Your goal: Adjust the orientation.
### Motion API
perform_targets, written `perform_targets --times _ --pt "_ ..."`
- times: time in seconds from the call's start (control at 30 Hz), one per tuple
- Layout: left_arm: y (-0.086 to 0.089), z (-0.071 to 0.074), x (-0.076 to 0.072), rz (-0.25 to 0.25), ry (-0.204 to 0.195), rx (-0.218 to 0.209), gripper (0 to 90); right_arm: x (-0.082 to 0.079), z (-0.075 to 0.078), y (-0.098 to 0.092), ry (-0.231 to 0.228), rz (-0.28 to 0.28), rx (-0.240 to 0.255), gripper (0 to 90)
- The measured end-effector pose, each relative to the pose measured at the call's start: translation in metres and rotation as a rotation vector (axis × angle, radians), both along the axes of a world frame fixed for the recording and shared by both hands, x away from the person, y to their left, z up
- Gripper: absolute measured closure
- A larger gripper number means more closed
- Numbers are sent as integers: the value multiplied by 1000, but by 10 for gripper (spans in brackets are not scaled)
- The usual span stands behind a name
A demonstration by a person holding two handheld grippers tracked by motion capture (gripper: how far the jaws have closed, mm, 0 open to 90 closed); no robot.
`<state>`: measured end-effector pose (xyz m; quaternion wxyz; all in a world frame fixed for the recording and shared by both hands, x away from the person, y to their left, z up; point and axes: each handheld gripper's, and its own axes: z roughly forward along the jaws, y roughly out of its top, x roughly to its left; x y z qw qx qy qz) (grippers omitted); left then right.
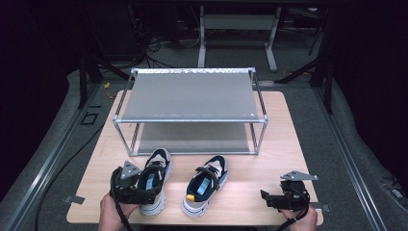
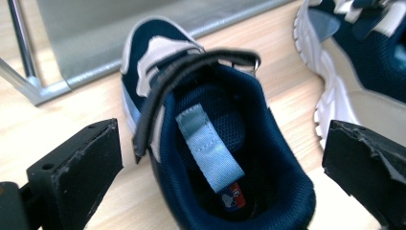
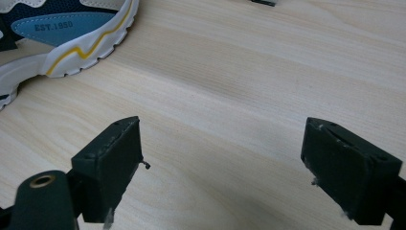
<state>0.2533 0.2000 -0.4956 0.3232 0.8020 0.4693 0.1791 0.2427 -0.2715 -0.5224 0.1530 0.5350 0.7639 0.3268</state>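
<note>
Two small navy, white and beige shoes stand side by side on the wooden table, toes toward the rack. The left shoe [image 1: 159,166] has its heel between the jaws of my left gripper [image 1: 146,190]. In the left gripper view the jaws stand wide apart on either side of that shoe [image 2: 215,143], with gaps at both pads. The right shoe [image 1: 206,185] stands free, and it also appears at the edge of the left gripper view [image 2: 364,62]. My right gripper [image 1: 267,198] is open over bare table [image 3: 225,72], with the right shoe's sole [image 3: 62,33] off to its left.
A two-shelf metal shoe rack [image 1: 190,98] stands at the back of the table, both shelves bare. Its lower frame [image 2: 43,88] lies just beyond the left shoe's toe. The table's front edge [image 1: 192,222] is close behind both hands.
</note>
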Motion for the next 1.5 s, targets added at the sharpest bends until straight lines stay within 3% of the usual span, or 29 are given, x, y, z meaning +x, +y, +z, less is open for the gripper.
perform_targets --times 0.1,0.33,0.43,0.47,0.53,0.77,0.83,0.87,0.9,1.17,1.5 --pt "3 -12 2 0 31 -11 4 0 0 -2 6 0 1 139" --pt "20 -10 -8 39 7 19 24 -3 -2 -6 4 -21 13 139" --pt "34 -10 -14 86 -2 26 36 -4 -4 -7 9 -25 15 139" --pt "40 -10 -18 121 -13 17 42 -4 -4 -7 8 -23 12 138" --pt "41 -12 -20 138 -20 -4 24 -3 -5 -7 11 -21 15 139" --pt "31 -29 -16 137 -37 -73 0 0 -6 -3 20 -7 29 139" --pt "29 -29 -15 137 -38 -76 4 0 -7 -2 21 -6 27 138" --pt "28 -31 -13 139 -38 -83 10 0 -7 -1 17 -8 21 138" --pt "27 -32 -11 146 -41 -91 70 1 -7 -2 21 -11 21 139" --pt "25 -40 -7 156 -63 -64 153 0 -4 -6 10 -16 31 139" --pt "28 -41 -10 127 -96 -74 247 -2 -4 -9 10 -32 30 139"
